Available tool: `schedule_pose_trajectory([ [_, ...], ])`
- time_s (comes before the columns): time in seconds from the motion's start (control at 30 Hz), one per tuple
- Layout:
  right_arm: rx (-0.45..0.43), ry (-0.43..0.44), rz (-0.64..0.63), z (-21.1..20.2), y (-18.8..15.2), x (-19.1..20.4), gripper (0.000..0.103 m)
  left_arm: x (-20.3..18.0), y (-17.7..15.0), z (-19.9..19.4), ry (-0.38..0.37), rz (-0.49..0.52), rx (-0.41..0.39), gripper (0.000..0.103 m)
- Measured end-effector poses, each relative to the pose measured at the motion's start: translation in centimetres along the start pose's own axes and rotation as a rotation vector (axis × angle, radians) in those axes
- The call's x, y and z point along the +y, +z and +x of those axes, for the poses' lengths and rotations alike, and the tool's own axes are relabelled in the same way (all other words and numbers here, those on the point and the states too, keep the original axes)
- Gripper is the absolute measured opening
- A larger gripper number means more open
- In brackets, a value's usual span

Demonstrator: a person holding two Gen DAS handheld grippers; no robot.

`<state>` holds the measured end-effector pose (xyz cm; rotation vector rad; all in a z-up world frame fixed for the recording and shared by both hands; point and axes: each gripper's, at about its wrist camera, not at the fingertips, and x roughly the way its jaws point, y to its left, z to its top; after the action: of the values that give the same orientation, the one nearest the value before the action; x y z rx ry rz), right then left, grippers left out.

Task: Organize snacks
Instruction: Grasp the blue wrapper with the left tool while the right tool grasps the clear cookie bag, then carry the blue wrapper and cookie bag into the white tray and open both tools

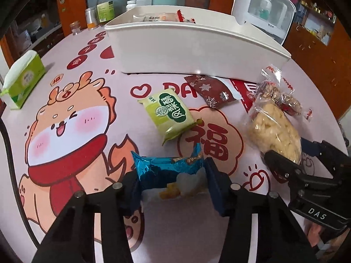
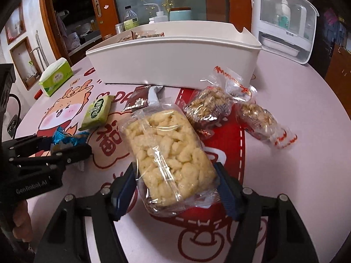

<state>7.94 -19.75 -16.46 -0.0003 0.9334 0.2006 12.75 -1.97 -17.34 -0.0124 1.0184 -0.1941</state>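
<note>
My left gripper (image 1: pixel 173 179) is shut on a blue foil snack packet (image 1: pixel 169 171), low over the table; that packet also shows in the right wrist view (image 2: pixel 68 139). My right gripper (image 2: pixel 175 184) is shut on a clear bag of pale puffed rice cake (image 2: pixel 169 149), which also shows in the left wrist view (image 1: pixel 274 131). A green packet (image 1: pixel 170 114), a dark red snowflake packet (image 1: pixel 212 89) and two clear nut-candy bags (image 2: pixel 208 109) (image 2: pixel 261 118) lie on the table before the white bin (image 1: pixel 193 50), which holds several packets.
A green tissue box (image 1: pixel 22 81) sits at the table's left edge. Bottles and jars (image 1: pixel 105 6) stand behind the bin. A white appliance with a clear lid (image 2: pixel 285 19) stands at the back right. The table (image 1: pixel 72 114) has a cartoon-print cover.
</note>
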Motion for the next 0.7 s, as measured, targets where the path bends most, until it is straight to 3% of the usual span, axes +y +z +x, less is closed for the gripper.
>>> schedule_pose_trajectory([
  [0.4, -0.015, 0.007, 0.041, -2.3, -0.4, 1.5, 0.068, 1.7, -1.0, -3.8, -0.044, -0.027, -0.064, 0.048],
  [0.7, -0.101, -0.051, 0.012, -6.3, 1.5, 3.7, 0.068, 2.8, -0.8, -6.8, -0.025, -0.015, -0.118, 0.048],
])
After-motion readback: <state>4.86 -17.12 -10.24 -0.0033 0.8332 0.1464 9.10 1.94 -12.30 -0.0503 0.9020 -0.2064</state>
